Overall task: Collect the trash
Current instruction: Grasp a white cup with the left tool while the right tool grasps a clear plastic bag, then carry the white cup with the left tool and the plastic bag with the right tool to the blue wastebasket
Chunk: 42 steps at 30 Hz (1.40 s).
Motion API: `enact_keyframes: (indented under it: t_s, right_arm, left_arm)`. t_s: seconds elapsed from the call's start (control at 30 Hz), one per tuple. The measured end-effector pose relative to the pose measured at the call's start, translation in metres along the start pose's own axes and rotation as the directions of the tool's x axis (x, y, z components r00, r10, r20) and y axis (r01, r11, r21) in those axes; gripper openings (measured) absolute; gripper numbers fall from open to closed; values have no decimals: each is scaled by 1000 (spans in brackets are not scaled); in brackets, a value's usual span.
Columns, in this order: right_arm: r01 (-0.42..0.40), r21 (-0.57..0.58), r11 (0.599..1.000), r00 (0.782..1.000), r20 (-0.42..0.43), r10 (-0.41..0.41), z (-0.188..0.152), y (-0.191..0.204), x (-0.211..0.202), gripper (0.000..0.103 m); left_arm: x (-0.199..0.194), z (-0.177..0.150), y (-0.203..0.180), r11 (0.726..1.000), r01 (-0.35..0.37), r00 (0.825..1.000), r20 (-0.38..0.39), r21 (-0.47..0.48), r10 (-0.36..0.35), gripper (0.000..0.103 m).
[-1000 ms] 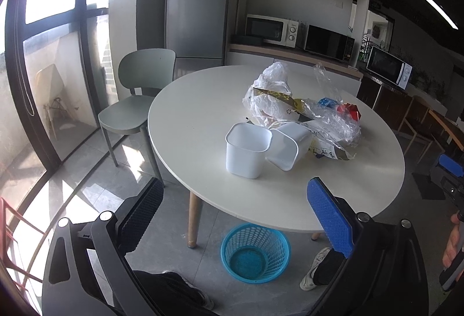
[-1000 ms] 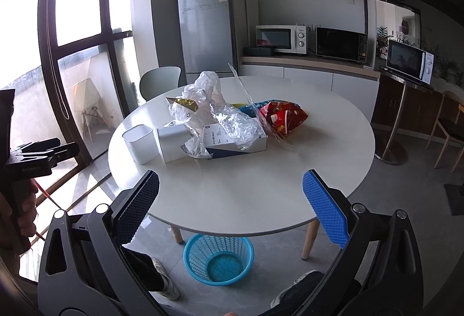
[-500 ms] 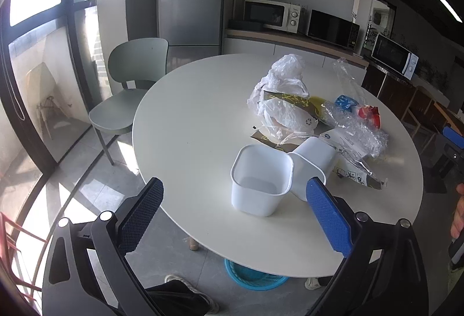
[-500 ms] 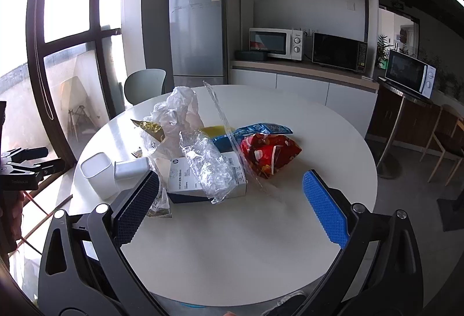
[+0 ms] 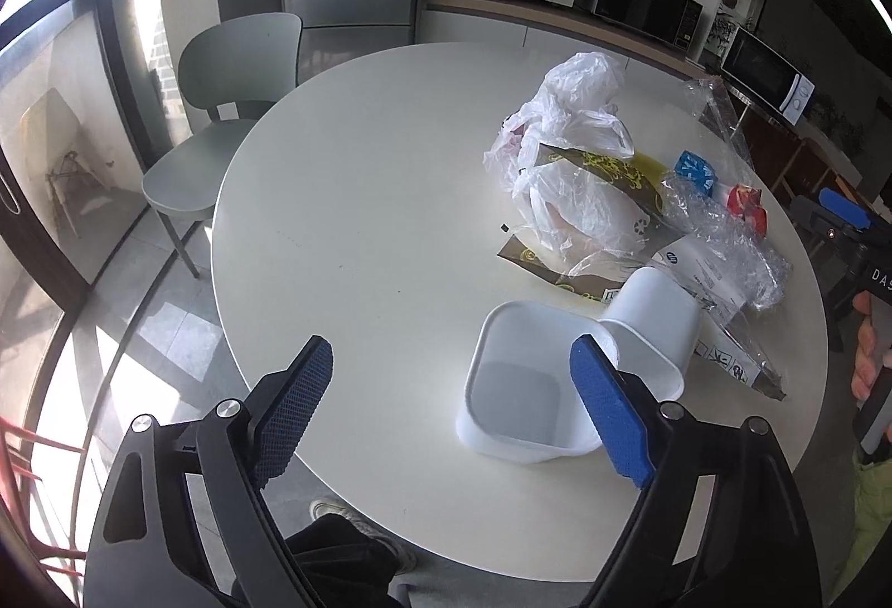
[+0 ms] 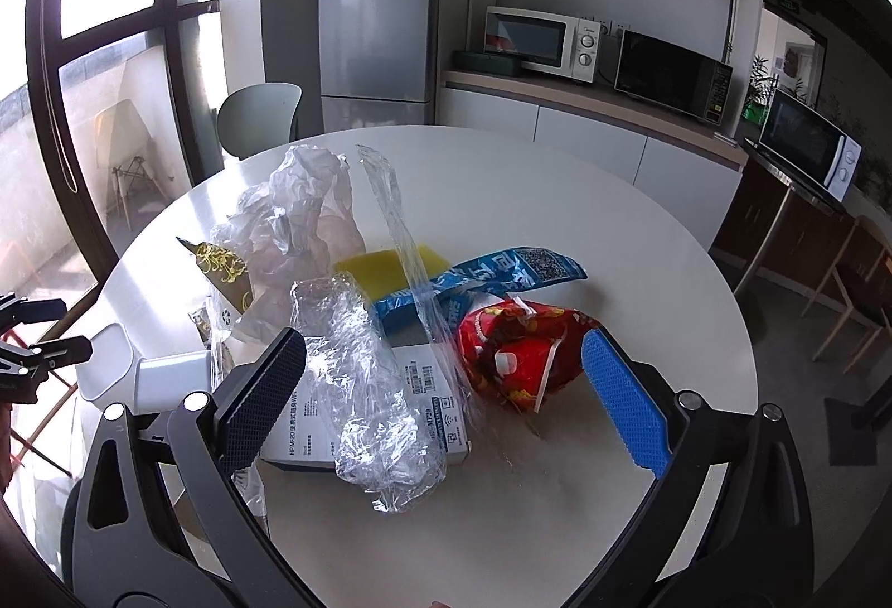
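Left wrist view: the left tongs point(image 5: 446, 396) hang spread and empty, their jaws having just been narrowing, above the near edge of the round white table point(image 5: 357, 195). An upright white plastic tub point(image 5: 524, 390) stands just beyond, a second white tub point(image 5: 652, 329) tipped against its right side. Both look stiff, light and smooth; a rim wall seems the best hold.

Right wrist view: the right tongs point(image 6: 440, 396) are spread, holding nothing, over crinkled clear film point(image 6: 368, 385) lying on a flat white carton point(image 6: 423, 385). A glossy red snack bag point(image 6: 518, 351) lies right, soft and slippery; pinch a fold.
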State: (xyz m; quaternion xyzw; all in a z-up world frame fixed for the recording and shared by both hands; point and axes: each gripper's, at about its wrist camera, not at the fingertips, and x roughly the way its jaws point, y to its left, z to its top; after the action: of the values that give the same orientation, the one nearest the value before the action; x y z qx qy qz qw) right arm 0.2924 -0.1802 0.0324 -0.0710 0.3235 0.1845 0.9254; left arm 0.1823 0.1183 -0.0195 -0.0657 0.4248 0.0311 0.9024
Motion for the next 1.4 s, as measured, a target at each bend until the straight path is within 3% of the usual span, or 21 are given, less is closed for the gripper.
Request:
enact_keyframes:
  t_s: [0.17,0.3,0.37,0.5,0.57,0.6,0.67,0.7,0.77,1.2,1.4]
  right_arm:
    - [24,-21,999,998,-52,-25,11,7,28,94]
    - [33,-25,999,995,-89,-35,16,9,46,90]
    - [17,-20,1000,992,-123,-20,15,7,56,73]
    - [13,11,1000,991,-136,-12,16,3,64,61]
    - [9,6,1000,991,-134,-9,16,3,65,47]
    - [9,7,1000,990,-140,-8,17,2,67,43]
    - [14,9,1000,989,-148,-12,18,1,69,18]
    - [12,7,1000,988,-151,-11,18,0,70,14]
    - [11,3,1000,990,-142,-11,19,0,66,5]
    - [-52,34,998,998,-18,52,21,-11,0,1]
    - [-106,74,992,994,22,105,4,-23,-34,1]
  left_arm:
    - [10,1,-5,999,6,999,-50,35,-4,77]
    - [19,3,-6,999,9,997,-82,45,-5,65]
    - [23,4,-4,999,12,995,-97,40,-8,55]
    - [28,3,-6,998,-3,993,-116,55,10,38]
    - [30,2,-8,998,-6,993,-121,67,15,35]
    - [30,2,-8,998,-7,992,-124,68,16,26]
    - [31,1,-9,998,-8,992,-127,67,16,14]
    - [31,1,-10,998,-8,992,-128,69,17,8]
    - [28,0,-13,998,-15,993,-117,66,23,7]
    - [-23,-6,-7,999,3,1000,18,-36,-2,5]
    - [-54,-20,-9,999,23,996,81,-23,-21,5]
